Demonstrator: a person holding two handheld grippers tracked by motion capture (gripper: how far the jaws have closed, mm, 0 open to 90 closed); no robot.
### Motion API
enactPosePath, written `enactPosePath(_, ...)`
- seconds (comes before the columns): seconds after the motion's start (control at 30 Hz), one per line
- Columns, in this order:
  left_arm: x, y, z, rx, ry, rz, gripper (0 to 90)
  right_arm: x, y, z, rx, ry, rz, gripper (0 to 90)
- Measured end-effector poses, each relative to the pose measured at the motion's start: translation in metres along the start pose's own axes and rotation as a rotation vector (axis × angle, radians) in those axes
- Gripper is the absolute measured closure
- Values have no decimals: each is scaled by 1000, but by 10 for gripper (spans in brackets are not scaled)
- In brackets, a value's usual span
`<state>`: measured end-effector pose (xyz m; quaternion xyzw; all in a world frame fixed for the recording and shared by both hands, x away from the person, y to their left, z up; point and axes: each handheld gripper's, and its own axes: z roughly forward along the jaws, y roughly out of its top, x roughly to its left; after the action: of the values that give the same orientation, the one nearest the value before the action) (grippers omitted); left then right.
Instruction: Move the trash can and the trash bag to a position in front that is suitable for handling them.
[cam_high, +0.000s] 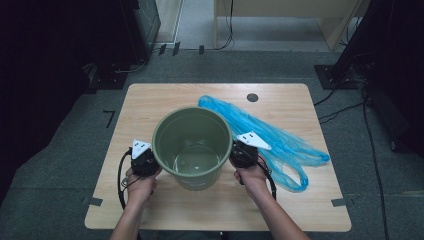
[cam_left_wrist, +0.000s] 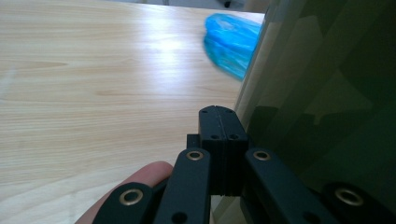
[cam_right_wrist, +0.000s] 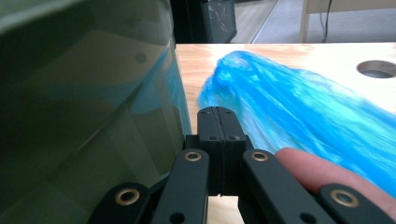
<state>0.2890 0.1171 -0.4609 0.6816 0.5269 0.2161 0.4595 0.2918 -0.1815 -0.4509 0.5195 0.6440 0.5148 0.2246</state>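
An empty olive-green bucket (cam_high: 192, 145) stands upright at the middle of the wooden table (cam_high: 150, 102). A crumpled blue plastic bag (cam_high: 272, 137) lies stretched out to its right. My left gripper (cam_high: 148, 159) sits against the bucket's left side, and my right gripper (cam_high: 239, 152) against its right side. In the left gripper view the jaws of the left gripper (cam_left_wrist: 218, 112) are pressed together with nothing between them, beside the bucket wall (cam_left_wrist: 322, 93). In the right gripper view the right gripper (cam_right_wrist: 217, 113) is likewise shut and empty next to the bucket (cam_right_wrist: 88, 93), with the bag (cam_right_wrist: 303, 102) ahead.
A round cable hole (cam_high: 252, 97) lies in the table near its far edge. Dark stands and cables (cam_high: 345, 75) flank the table on the floor, and a light wooden desk (cam_high: 290, 15) stands behind.
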Motion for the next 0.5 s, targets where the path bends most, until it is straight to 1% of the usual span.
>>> enactPosePath(0.03,-6,-2,0,6,-10,5,900,-2,-1,-4,3,-4,-5,900)
enactPosePath(0.13,-16,-5,1,12,-30,21,900,-11,-3,-19,4,-15,-20,900)
enactPosePath(0.23,-26,-7,-1,14,-45,42,900,-16,-7,-31,0,-25,-20,900)
enactPosePath(0.3,-28,-9,-1,13,-52,43,900,-17,-9,-37,-2,-29,-27,900)
enactPosePath(0.33,-28,-9,-2,15,-55,35,900,-16,-10,-40,-1,-31,-33,900)
enactPosePath(0.37,-26,-10,-3,16,-52,23,900,-14,-12,-42,0,-23,-52,900)
enactPosePath(0.4,-25,-10,-4,14,-48,20,900,-14,-12,-42,0,-23,-52,900)
enactPosePath(0.43,-22,-10,-6,8,-30,17,892,-15,-12,-43,3,-10,-57,885)
enactPosePath(0.47,-18,-11,-6,3,-22,10,841,-17,-12,-43,4,-1,-75,796)
enactPosePath(0.5,-11,-11,-8,1,-23,-3,750,-19,-12,-43,1,-5,-95,690)
